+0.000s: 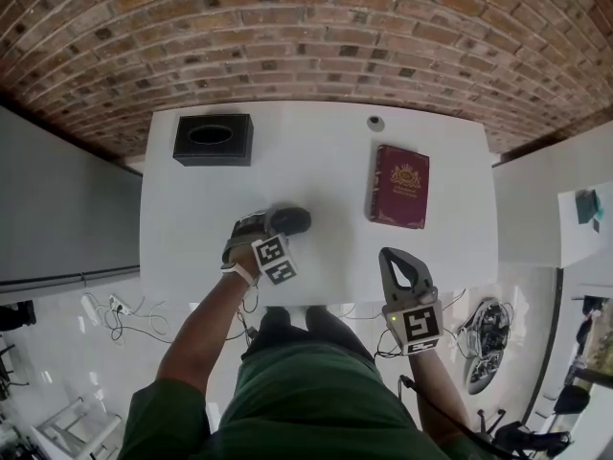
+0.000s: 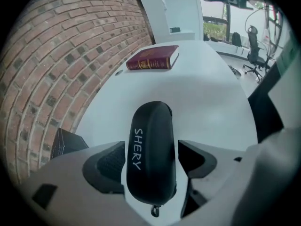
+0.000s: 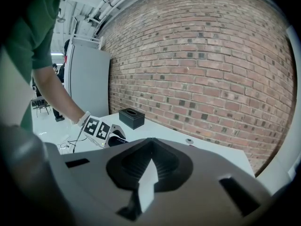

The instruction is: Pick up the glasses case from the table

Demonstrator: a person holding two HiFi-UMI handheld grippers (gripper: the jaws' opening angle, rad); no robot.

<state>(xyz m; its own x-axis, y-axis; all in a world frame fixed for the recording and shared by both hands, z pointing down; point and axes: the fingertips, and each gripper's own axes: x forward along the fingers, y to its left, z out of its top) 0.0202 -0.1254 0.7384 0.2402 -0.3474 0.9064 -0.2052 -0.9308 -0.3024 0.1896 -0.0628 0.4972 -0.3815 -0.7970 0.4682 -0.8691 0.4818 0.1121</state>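
Observation:
The black glasses case (image 1: 288,220) (image 2: 150,149) lies on the white table (image 1: 316,166) near its front edge, with white lettering along its lid. My left gripper (image 1: 268,224) (image 2: 153,161) points steeply down over the case, jaws wide, one on each long side of it. A gap shows at the right pad (image 2: 197,158), so nothing is gripped. My right gripper (image 1: 393,255) (image 3: 149,166) hangs at the front right edge of the table, shut and empty. Its view also shows the left gripper's marker cube (image 3: 98,128) with the case (image 3: 117,140) beside it.
A dark red book (image 1: 399,186) (image 2: 153,59) lies at the table's right. A black tissue box (image 1: 213,140) (image 3: 131,117) stands at the back left. A small round object (image 1: 375,123) sits at the back edge. Behind is a brick wall, and a grey cabinet (image 1: 57,209) stands at the left.

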